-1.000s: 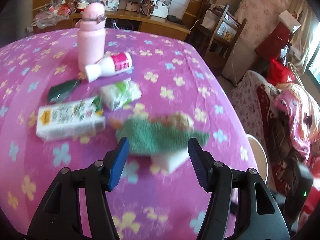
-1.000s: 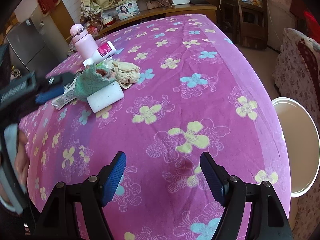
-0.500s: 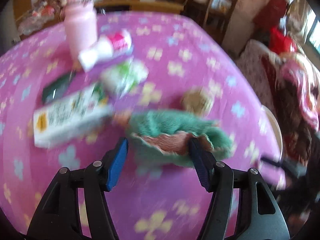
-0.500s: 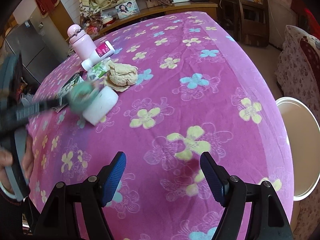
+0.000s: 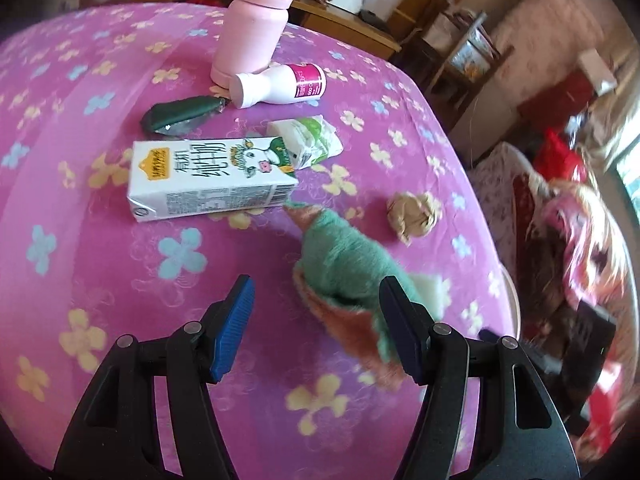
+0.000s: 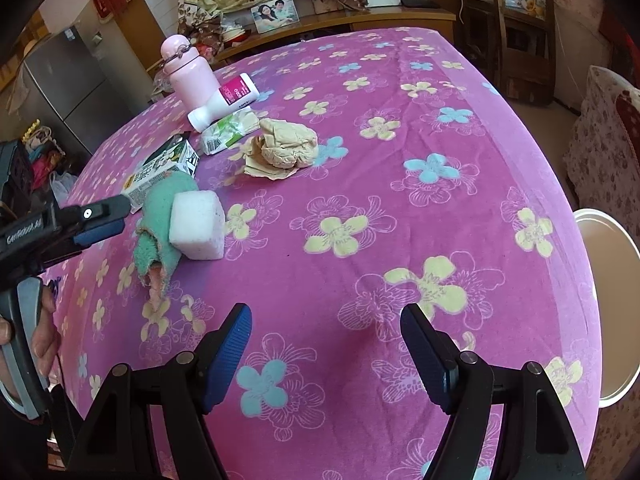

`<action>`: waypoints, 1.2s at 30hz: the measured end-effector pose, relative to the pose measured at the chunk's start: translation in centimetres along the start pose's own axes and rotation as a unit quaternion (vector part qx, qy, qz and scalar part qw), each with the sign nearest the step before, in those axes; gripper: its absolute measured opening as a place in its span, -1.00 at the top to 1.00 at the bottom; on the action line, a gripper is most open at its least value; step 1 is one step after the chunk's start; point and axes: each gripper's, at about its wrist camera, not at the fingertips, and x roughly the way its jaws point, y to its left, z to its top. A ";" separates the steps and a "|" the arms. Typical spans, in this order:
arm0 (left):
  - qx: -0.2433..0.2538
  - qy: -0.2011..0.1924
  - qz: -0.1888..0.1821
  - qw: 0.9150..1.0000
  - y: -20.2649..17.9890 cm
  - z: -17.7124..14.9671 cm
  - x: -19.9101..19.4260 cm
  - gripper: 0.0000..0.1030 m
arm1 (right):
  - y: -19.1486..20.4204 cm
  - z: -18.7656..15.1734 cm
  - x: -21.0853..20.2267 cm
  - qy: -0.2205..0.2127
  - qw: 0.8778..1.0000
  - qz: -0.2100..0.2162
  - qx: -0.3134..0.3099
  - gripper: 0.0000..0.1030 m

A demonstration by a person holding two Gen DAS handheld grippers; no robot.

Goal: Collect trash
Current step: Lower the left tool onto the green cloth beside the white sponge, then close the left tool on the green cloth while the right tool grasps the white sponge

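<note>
On the pink flowered tablecloth (image 6: 400, 184) lie a milk carton (image 5: 208, 178), a crumpled brown paper ball (image 5: 414, 216), a green tissue pack (image 5: 310, 140) and a white bottle with a pink label (image 5: 280, 84). A green cloth (image 5: 348, 264) lies draped over a white sponge block (image 6: 196, 224). My left gripper (image 5: 316, 320) is open just in front of the cloth, which touches its right finger. My right gripper (image 6: 326, 352) is open and empty over the near cloth.
A pink flask (image 5: 254, 20) stands at the back beside a dark green pouch (image 5: 180, 118). A round white bin (image 6: 608, 308) stands on the floor past the table's right edge. A sofa and shelves lie beyond.
My left gripper has swung left and drawn back; the green cloth, lifted between its fingers half a second ago, now lies on the table over the sponge. The right gripper has barely moved.
</note>
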 end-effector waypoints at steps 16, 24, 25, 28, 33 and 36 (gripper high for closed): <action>-0.050 -0.004 -0.042 0.998 -1.0 -0.8 3.0 0.22 | -0.1 -0.1 0.1 0.002 1.000 0.011 0.002 -0.47; -0.014 0.000 -0.055 0.998 -0.7 -1.3 -0.5 0.61 | 1.1 0.3 -0.7 -0.017 0.999 0.037 -0.010 -0.47; -0.007 0.001 -0.053 0.999 -0.5 -1.5 -1.0 0.88 | 1.2 0.4 -0.6 -0.016 0.999 0.042 -0.008 -0.47; 0.001 0.009 -0.045 0.999 0.7 -2.4 -2.3 0.95 | 2.0 0.5 0.0 -0.008 0.998 0.064 0.001 -0.47; -0.015 0.030 -0.034 0.999 3.4 -3.8 -3.0 0.95 | 3.8 0.5 1.0 0.000 0.997 0.073 -0.006 -0.47; -0.032 0.037 -0.053 0.997 4.5 -4.6 -3.3 0.95 | 4.7 0.4 1.2 0.004 0.997 0.078 -0.010 -0.47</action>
